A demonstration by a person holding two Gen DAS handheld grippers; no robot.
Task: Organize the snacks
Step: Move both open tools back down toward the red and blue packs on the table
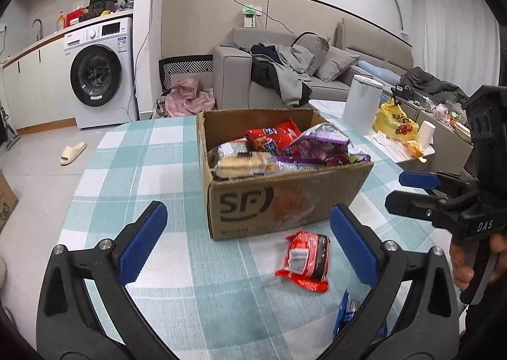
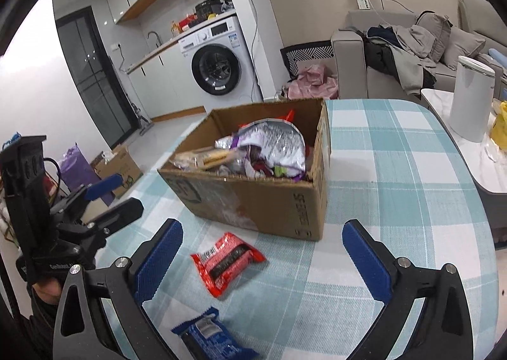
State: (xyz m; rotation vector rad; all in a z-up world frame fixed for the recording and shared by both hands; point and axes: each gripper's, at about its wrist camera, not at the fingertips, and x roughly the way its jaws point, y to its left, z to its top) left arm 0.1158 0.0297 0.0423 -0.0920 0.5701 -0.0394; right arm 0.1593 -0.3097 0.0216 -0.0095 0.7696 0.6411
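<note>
An open cardboard box point(image 1: 285, 201) point(image 2: 263, 201) stands on the checked tablecloth, holding several snack packets in red, purple and clear wrap. A red snack packet point(image 1: 305, 260) point(image 2: 226, 260) lies flat on the cloth just in front of the box. A blue packet point(image 2: 212, 334) lies nearer still, and in the left wrist view this blue packet point(image 1: 348, 312) is half hidden by a finger. My left gripper point(image 1: 247, 242) point(image 2: 126, 193) is open and empty, left of the red packet. My right gripper point(image 2: 261, 252) point(image 1: 396, 190) is open and empty above the cloth near the red packet.
A low side table point(image 1: 326, 105) to the right carries a white cylindrical bin point(image 1: 362, 103), a yellow bag point(image 1: 394, 122) and a paper cup point(image 1: 426, 133). Beyond are a grey sofa point(image 1: 240, 74) with clothes and a washing machine point(image 1: 98, 74). The round table edge point(image 2: 469, 176) curves close on the right.
</note>
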